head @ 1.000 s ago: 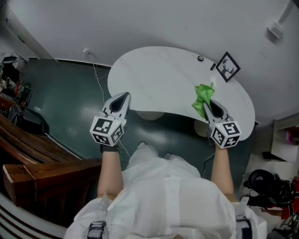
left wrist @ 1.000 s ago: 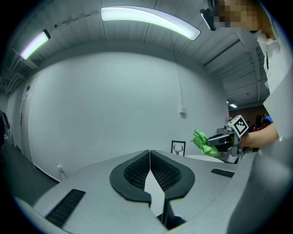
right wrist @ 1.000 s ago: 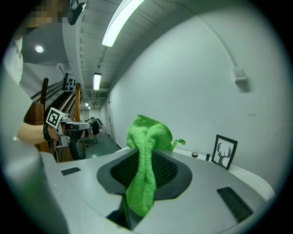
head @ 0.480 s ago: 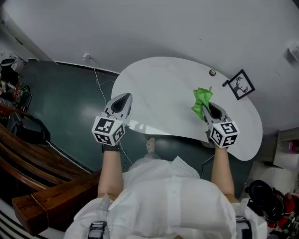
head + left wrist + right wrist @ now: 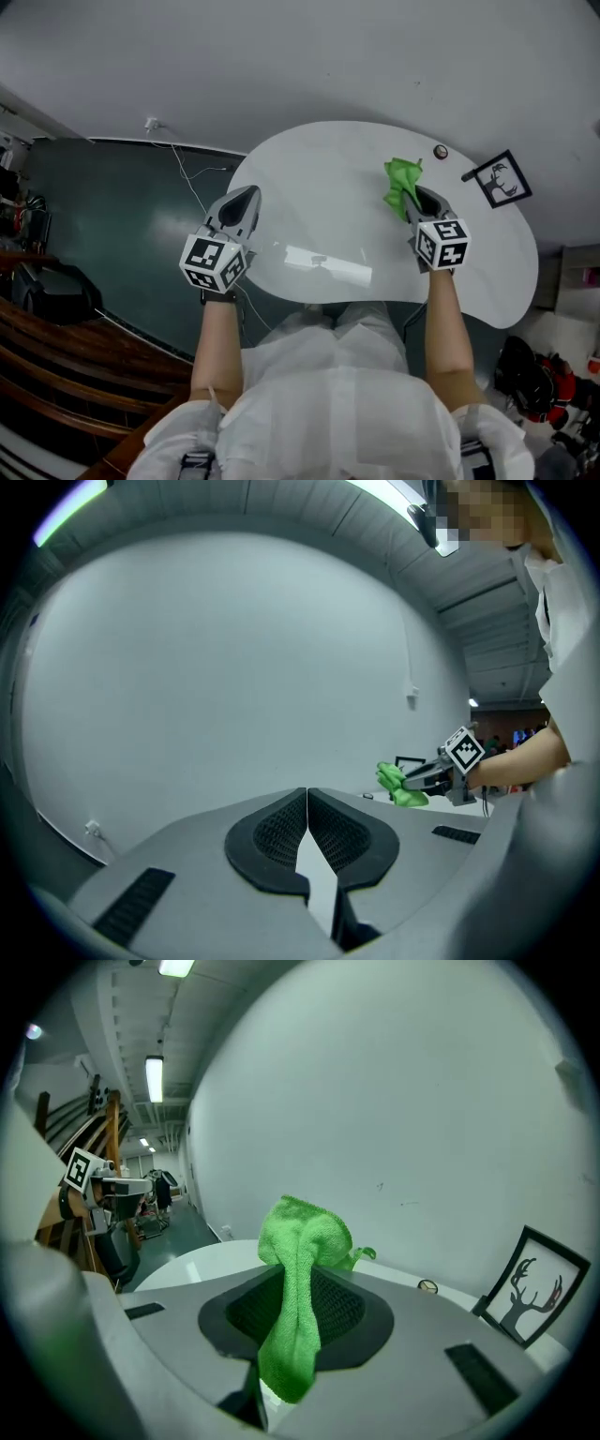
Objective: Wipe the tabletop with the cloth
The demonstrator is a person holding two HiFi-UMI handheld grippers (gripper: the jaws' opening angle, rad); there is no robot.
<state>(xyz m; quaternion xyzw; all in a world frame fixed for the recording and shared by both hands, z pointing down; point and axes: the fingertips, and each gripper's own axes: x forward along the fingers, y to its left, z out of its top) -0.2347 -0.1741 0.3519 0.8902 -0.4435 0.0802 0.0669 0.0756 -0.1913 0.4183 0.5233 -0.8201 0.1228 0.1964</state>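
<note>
A white, rounded tabletop (image 5: 328,216) stands in front of me. My right gripper (image 5: 419,200) is shut on a green cloth (image 5: 402,183), which bunches out ahead of the jaws above the table's right half. In the right gripper view the cloth (image 5: 298,1293) hangs pinched between the pads. My left gripper (image 5: 241,202) is shut with nothing in it and is held over the table's left edge. The left gripper view shows its jaws (image 5: 307,810) closed together, with the right gripper and the cloth (image 5: 401,782) in the distance.
A framed deer picture (image 5: 498,179) leans against the wall at the table's far right, with a small round object (image 5: 441,151) beside it. A white cable (image 5: 187,178) trails over the dark green floor on the left. Wooden benches (image 5: 56,356) stand at the lower left.
Both grippers have moved forward over the table, and the person has stepped closer. The green cloth has gone further in over the tabletop. Both grips are unchanged.
</note>
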